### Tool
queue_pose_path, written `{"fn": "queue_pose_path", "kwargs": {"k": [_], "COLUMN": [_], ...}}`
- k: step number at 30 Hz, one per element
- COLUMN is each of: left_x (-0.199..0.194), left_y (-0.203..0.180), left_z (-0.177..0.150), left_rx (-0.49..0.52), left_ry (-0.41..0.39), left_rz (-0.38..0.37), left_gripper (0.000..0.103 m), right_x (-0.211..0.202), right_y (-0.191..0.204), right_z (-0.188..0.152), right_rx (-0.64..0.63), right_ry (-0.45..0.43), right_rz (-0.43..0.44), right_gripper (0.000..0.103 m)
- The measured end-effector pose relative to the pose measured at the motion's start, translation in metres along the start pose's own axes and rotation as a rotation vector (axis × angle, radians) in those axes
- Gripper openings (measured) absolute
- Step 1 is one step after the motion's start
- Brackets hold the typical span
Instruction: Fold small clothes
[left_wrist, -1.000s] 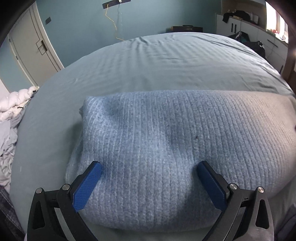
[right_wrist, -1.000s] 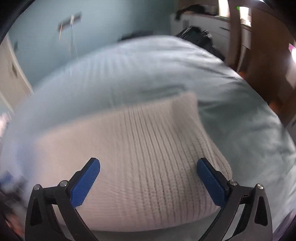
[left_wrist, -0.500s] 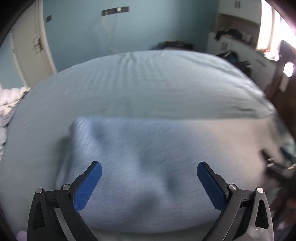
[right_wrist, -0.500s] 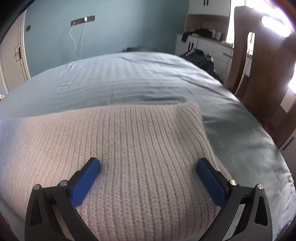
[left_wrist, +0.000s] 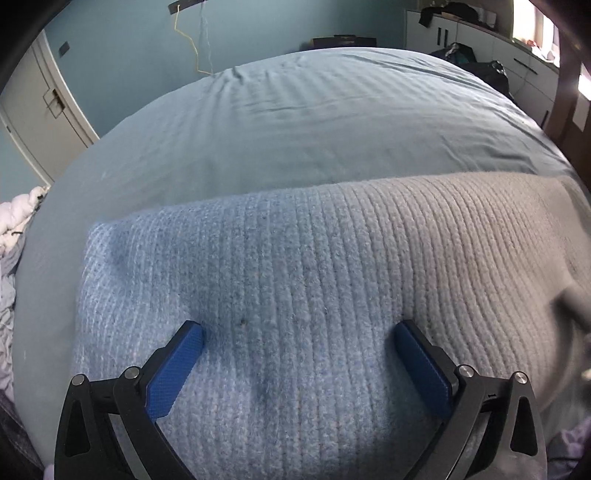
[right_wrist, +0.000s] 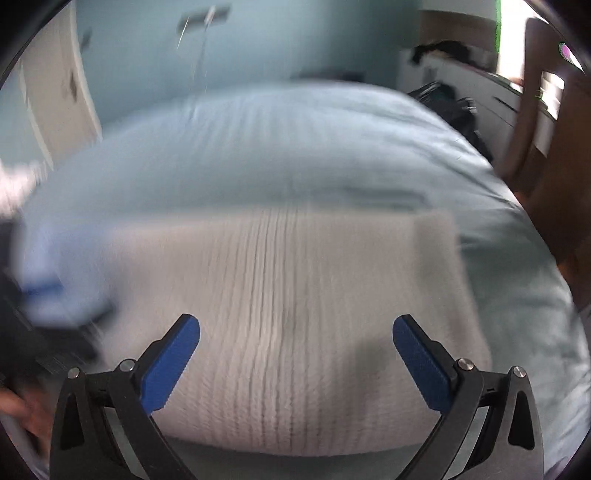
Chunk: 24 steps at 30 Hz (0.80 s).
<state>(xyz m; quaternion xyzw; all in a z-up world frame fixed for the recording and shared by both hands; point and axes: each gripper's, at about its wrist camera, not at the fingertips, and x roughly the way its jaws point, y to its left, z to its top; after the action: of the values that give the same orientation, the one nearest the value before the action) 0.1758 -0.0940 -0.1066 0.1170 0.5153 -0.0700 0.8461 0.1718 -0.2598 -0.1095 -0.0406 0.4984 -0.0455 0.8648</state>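
Left-wrist view: a ribbed knit garment, blue at its left side and shading to pale grey at its right, lies flat and folded on the bed, near the bed's front edge. The left gripper stands over the blue part with its jaws spread wide, the blue pads at or just above the knit and nothing pinched between them (contact cannot be judged). A white door stands at far left and a low white cabinet at far right. Right-wrist view, blurred: the right gripper is over the pale part of the same garment, jaws likewise wide apart and empty.
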Motion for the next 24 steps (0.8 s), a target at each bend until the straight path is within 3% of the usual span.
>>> {"fn": "queue_pose_path", "kwargs": {"k": [3, 7, 9, 10, 11, 14, 16, 19, 20, 21, 23, 24], "left_x": [-0.013, -0.038, -0.034, -0.028, -0.017, 0.005, 0.006, 0.0, -0.003, -0.003, -0.004, -0.003], "left_y": [0.018, 0.061, 0.087, 0.098, 0.113, 0.138, 0.139, 0.129, 0.126, 0.127, 0.132, 0.136], "left_z": [0.004, -0.004, -0.014, -0.018, -0.023, -0.032, -0.033, -0.033, -0.035, -0.035, -0.034, -0.033], "left_rx": [-0.014, -0.079, -0.115, -0.135, -0.179, -0.301, -0.308, -0.258, -0.259, -0.27, -0.291, -0.296], "left_ry": [0.006, -0.042, -0.015, 0.007, 0.027, 0.058, 0.049, 0.016, 0.015, 0.022, 0.035, 0.034], "left_rz": [-0.037, 0.077, 0.11, 0.103, 0.018, -0.131, -0.143, -0.096, -0.099, -0.113, -0.135, -0.14], "left_gripper": [0.103, 0.103, 0.103, 0.103, 0.103, 0.103, 0.103, 0.103, 0.103, 0.103, 0.103, 0.103], "right_x": [-0.001, -0.026, -0.019, -0.014, -0.01, -0.012, -0.026, -0.035, -0.031, -0.024, -0.01, -0.005], "right_y": [-0.002, -0.022, -0.03, -0.034, -0.035, -0.028, -0.037, -0.072, -0.086, -0.101, -0.118, -0.124], "right_z": [0.002, 0.001, -0.004, -0.006, -0.008, -0.008, -0.01, -0.015, -0.017, -0.02, -0.026, -0.027], "right_rx": [0.007, 0.097, 0.131, 0.147, 0.151, 0.119, 0.151, 0.293, 0.35, 0.406, 0.48, 0.511], "right_ry": [0.009, -0.031, 0.03, 0.048, 0.059, 0.039, 0.0, -0.016, 0.004, 0.041, 0.083, 0.081], "right_rz": [0.006, 0.019, 0.021, 0.036, 0.042, 0.021, 0.039, 0.018, 0.03, 0.049, 0.124, 0.184], "right_gripper": [0.102, 0.102, 0.102, 0.102, 0.102, 0.102, 0.102, 0.101, 0.097, 0.08, 0.062, 0.062]}}
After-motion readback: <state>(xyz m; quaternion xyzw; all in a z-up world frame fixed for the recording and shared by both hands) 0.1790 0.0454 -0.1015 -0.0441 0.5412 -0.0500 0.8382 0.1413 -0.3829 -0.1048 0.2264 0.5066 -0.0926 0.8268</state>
